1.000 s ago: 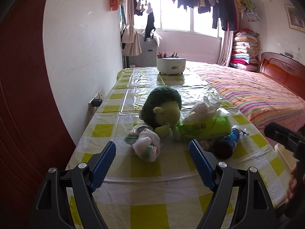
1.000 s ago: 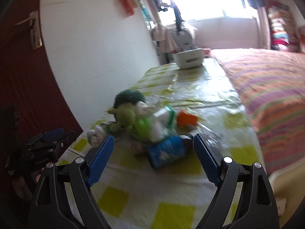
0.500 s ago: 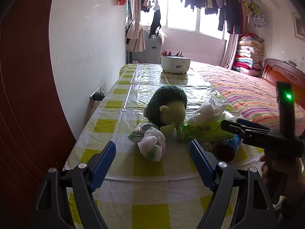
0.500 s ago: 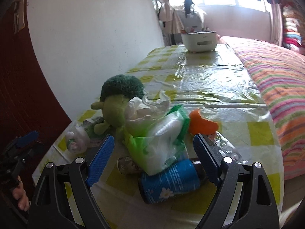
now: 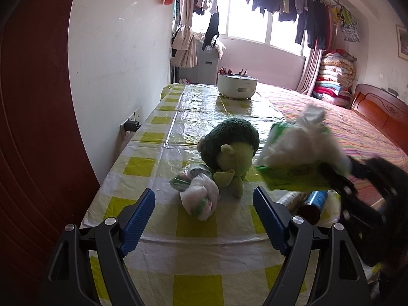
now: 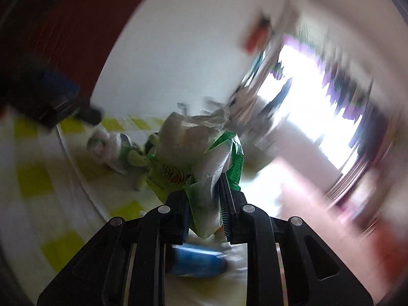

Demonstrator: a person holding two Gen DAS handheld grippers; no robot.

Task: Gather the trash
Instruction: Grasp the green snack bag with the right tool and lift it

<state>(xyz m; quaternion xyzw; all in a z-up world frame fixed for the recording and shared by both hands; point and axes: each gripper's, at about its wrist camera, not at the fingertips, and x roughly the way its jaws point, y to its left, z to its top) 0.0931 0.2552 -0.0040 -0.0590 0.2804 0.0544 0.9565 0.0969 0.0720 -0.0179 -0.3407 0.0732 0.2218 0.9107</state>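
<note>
My right gripper [image 6: 204, 196] is shut on a green tissue pack stuffed with white plastic [image 6: 196, 158] and holds it above the table; the pack also shows in the left wrist view [image 5: 295, 153], lifted and blurred. My left gripper [image 5: 204, 214] is open and empty, low over the near table edge. Just ahead of it lies a knotted white plastic bag of rubbish [image 5: 199, 196]. A blue can [image 5: 313, 201] lies on its side to the right, also in the right wrist view [image 6: 196, 260].
A green plush toy [image 5: 229, 150] sits on the yellow-checked tablecloth [image 5: 193, 255] behind the bag. A white pot [image 5: 237, 85] stands at the far end. A white wall runs along the left, a bed [image 5: 357, 132] along the right.
My right gripper has closed on the green tissue pack and lifted it off the table, swinging fast so its view is blurred. My left gripper has stayed open and barely moved.
</note>
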